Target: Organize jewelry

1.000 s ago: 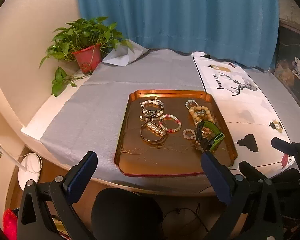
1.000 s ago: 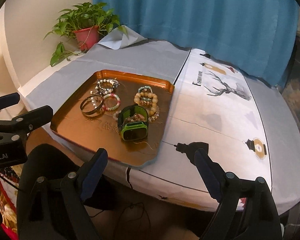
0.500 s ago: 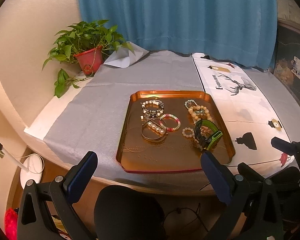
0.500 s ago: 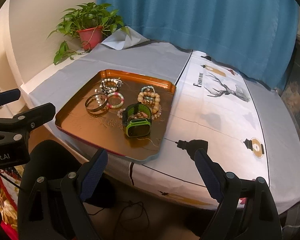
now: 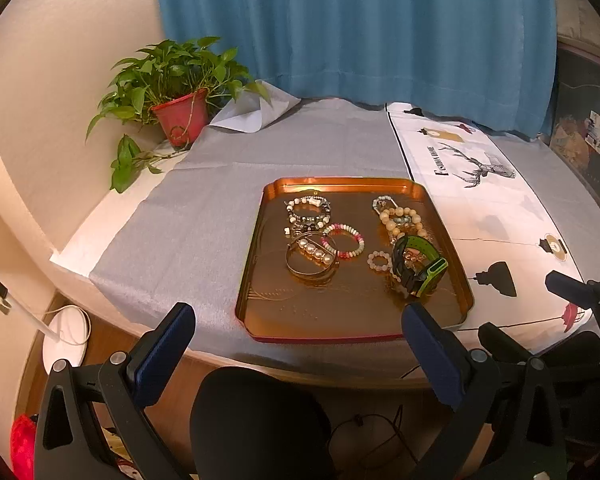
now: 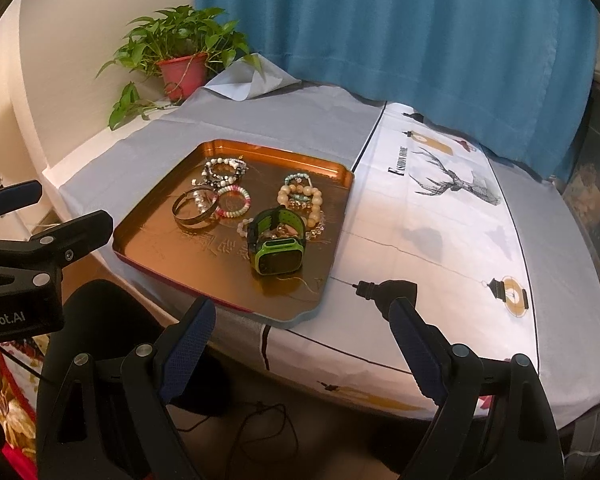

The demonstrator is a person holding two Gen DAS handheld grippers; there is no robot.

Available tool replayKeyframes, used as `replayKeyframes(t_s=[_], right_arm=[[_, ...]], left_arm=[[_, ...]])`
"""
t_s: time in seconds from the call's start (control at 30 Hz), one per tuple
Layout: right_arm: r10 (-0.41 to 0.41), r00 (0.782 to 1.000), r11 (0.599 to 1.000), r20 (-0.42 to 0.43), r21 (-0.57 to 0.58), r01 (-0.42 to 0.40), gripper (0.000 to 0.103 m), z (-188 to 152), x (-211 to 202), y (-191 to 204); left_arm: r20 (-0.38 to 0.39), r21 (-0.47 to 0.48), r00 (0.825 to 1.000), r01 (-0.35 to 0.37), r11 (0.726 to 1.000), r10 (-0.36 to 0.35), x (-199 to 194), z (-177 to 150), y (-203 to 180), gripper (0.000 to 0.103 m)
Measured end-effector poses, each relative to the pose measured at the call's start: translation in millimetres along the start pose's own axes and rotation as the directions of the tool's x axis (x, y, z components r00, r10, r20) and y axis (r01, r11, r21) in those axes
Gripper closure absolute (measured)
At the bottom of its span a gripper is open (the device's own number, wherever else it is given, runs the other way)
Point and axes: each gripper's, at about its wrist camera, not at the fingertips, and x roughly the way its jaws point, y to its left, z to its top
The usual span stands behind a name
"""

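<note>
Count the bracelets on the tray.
6 visible on the tray: beaded stack far left, pearl bangle, pink-white bracelet, small pale ring, cream beads, teal bracelet behind. More may hide inside the watch.

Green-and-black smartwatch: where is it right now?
The green-and-black smartwatch sits in the copper-coloured metal tray, toward its near right part in both wrist views, partly on the large cream bead bracelet just behind it.

- We cannot read the embossed pattern on the tray point(image 6: 228, 248) floor;
- the watch point(image 5: 418, 266) hides beads behind it;
- the chair point(image 5: 256, 424) runs off the bottom edge.
</note>
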Motion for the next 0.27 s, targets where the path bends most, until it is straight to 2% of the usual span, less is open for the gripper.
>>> replayKeyframes(t_s=[0.27], right_arm=[[0.004,1.0,1.0,-0.005,-0.006,-0.004,0.014,-0.6,-1.2,1.8]], left_arm=[[0.01,-0.004,1.0,-0.017,1.0,0.017,-3.2,-3.1,1.3,0.001]])
